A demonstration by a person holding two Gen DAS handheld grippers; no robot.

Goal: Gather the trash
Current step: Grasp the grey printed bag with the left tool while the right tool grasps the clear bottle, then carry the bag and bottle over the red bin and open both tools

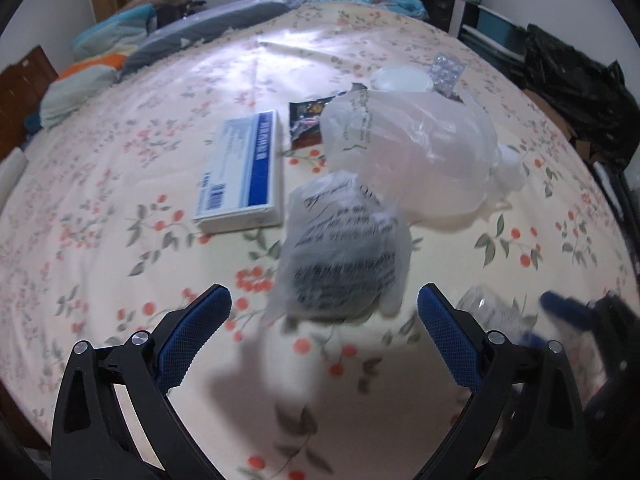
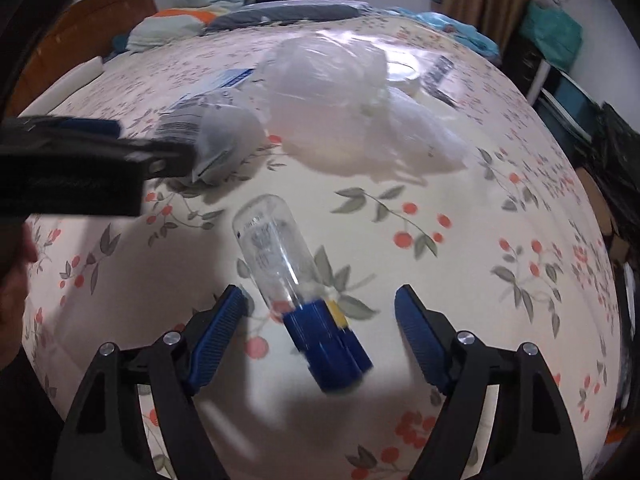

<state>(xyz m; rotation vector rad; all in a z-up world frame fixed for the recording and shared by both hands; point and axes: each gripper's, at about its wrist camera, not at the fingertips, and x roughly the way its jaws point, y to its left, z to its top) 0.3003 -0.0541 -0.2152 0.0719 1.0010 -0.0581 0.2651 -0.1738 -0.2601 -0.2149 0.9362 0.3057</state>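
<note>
On the flowered bedspread (image 1: 100, 240) lies a crumpled clear bag with black print (image 1: 340, 256). Its near end sits between the tips of my open left gripper (image 1: 324, 312), with a gap on each side. A clear bottle with a blue cap (image 2: 280, 252) lies between the fingers of my right gripper (image 2: 320, 320). That gripper is open, and neither pad touches the cap. The left gripper (image 2: 100, 152) shows blurred at the printed bag (image 2: 216, 136). The right gripper (image 1: 572, 312) and the bottle (image 1: 492, 308) show at the right edge.
Behind the printed bag lie a large white translucent bag (image 1: 420, 140), a white and blue box (image 1: 244, 172), a dark wrapper (image 1: 308, 120), a white round lid (image 1: 400, 78) and a blister pack (image 1: 446, 70). Pillows (image 1: 100, 68) line the far side. A black bag (image 1: 580, 80) sits off the bed's right edge.
</note>
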